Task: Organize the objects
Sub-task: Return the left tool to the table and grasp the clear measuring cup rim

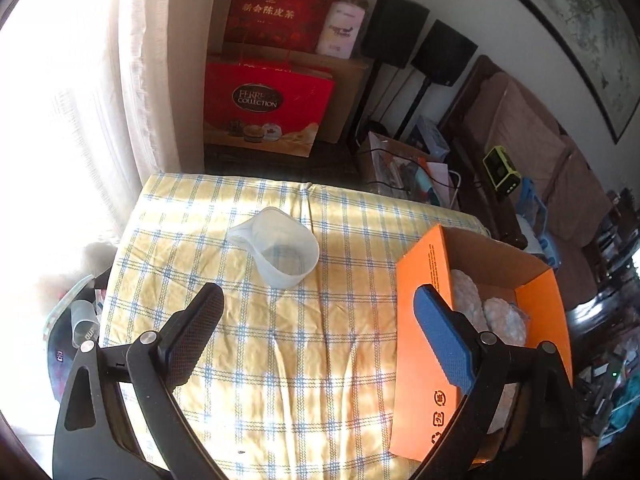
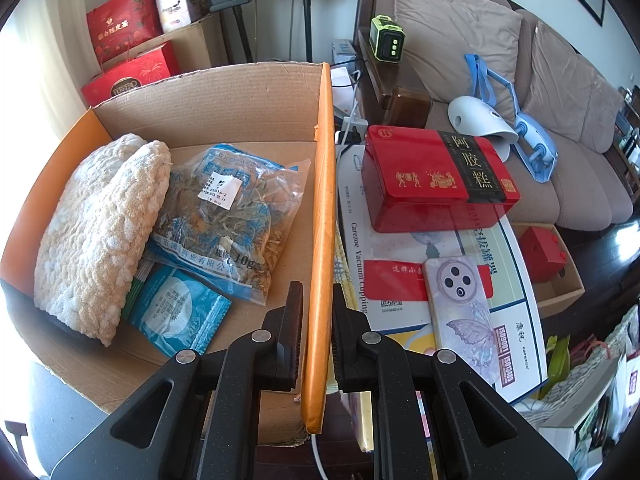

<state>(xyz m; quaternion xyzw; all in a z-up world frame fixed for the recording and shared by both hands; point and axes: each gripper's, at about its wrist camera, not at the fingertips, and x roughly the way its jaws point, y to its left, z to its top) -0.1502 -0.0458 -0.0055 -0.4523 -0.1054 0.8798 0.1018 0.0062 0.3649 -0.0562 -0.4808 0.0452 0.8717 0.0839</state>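
Your bench (image 1: pixel 248 352) wears one yellow-and-blue checked cloth, and one orange cardboard box (image 1: pixel 424 280) sits at its right edge, open at the top. Inside the box you have one folded cream towel (image 2: pixel 100 232) leaning against the left wall, one clear bag of dried herbs (image 2: pixel 228 216) lying on the floor of the box just beside the towel, and one small blue sachet (image 2: pixel 176 316) at the near side, partly tucked under the herb bag.

Past the box's right wall, one red tin (image 2: pixel 436 176) rests on a flat white carton (image 2: pixel 516 280), and one phone (image 2: pixel 460 312) in a butterfly case lies on the same carton, nearer to you than the tin.

One clear plastic measuring jug (image 1: pixel 280 252) stands upright near the middle of the bench, toward the far edge, well apart from the box.

Your left gripper (image 1: pixel 320 320) hangs over the near part of the bench with its jaws spread wide and nothing between them. Your right gripper (image 2: pixel 318 320) straddles the box's right wall, one finger inside and one outside; the jaws sit close on either side of the orange wall, pinching it.
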